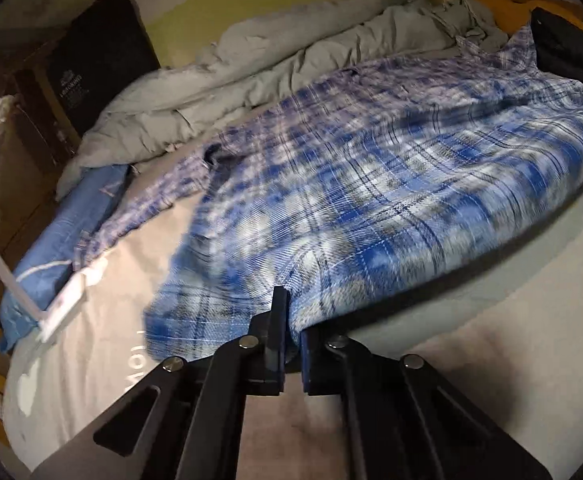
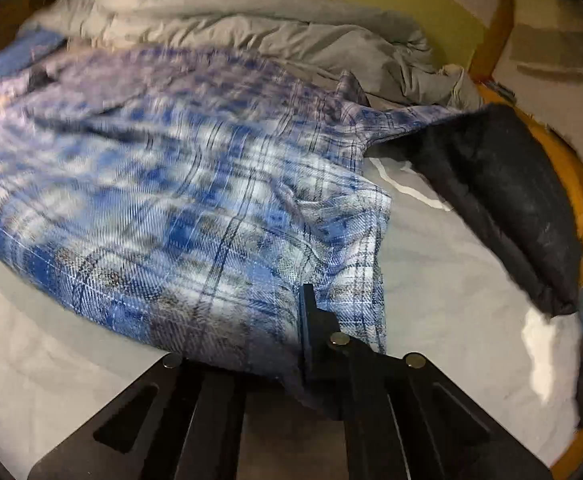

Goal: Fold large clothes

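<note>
A: Where is the plaid shirt (image 1: pixel 371 184) found relative to the fingers?

B: It is spread on the bed sheet (image 1: pixel 511 320), and its near hem is clamped at two places. The left gripper (image 1: pixel 291 320) is closed on the hem, with cloth pinched between the fingers (image 1: pixel 277 320). The right gripper (image 2: pixel 301 332) is closed on the hem near the shirt's corner; one of its fingers (image 2: pixel 309 320) is seen, the other is hidden under the cloth.

A: What room is left at the edges?

B: Bare sheet is seen in front of the hem and beside the corner. A crumpled grey duvet (image 1: pixel 291 60) is pushed up just behind the shirt, and a dark pillow (image 2: pixel 511 192) lies near its far corner. A blue pillow (image 1: pixel 63 232) is placed at the other side.

A: And the materials?

B: The shirt is soft flannel, checked in blue, white and grey, and is much blurred. The sheet is smooth and pale.
</note>
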